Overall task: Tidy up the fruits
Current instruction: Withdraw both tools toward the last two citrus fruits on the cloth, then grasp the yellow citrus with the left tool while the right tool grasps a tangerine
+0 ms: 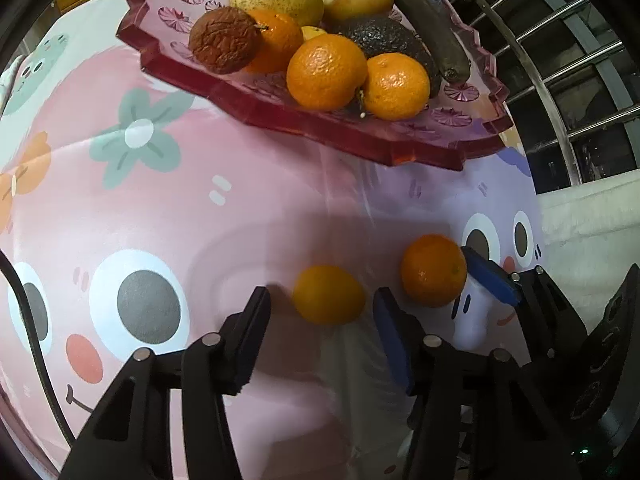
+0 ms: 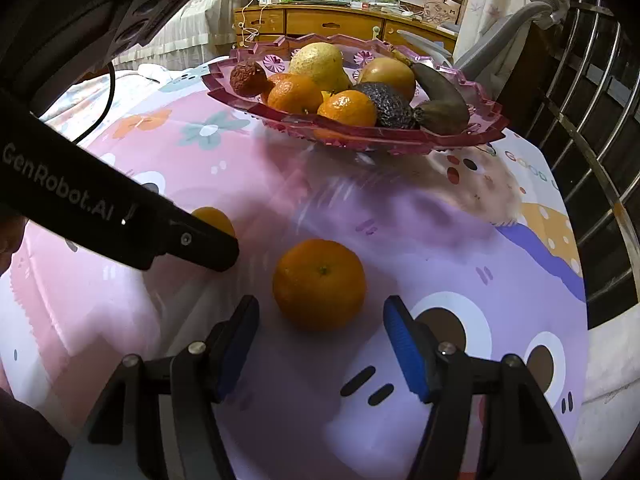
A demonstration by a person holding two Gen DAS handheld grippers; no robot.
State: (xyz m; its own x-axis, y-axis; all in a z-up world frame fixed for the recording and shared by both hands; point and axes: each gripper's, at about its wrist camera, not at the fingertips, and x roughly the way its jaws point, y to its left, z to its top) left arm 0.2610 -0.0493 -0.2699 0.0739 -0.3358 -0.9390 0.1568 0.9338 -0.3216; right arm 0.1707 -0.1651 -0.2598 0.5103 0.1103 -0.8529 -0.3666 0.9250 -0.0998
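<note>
Right wrist view: a pink cartoon-printed tabletop (image 2: 400, 240) carries a far pink faceted fruit tray (image 2: 460, 136); a wooden dresser (image 2: 340, 20) stands behind. The right gripper (image 2: 320, 344) gapes wide before a loose orange tangerine (image 2: 319, 283); the left gripper (image 1: 320, 336) gapes wide around a smaller yellow-orange citrus (image 1: 328, 294).

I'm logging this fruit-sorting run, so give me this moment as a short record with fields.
surface: table with cartoon cloth
fruit tray: pink, already holding mixed fruit
loose fruit: yellow-orange citrus; mandarin
left gripper: open, citrus just ahead of its fingertips, not gripped
right gripper: open, around the mandarin without clamping it
still to do: both loose fruits lie outside the tray
</note>
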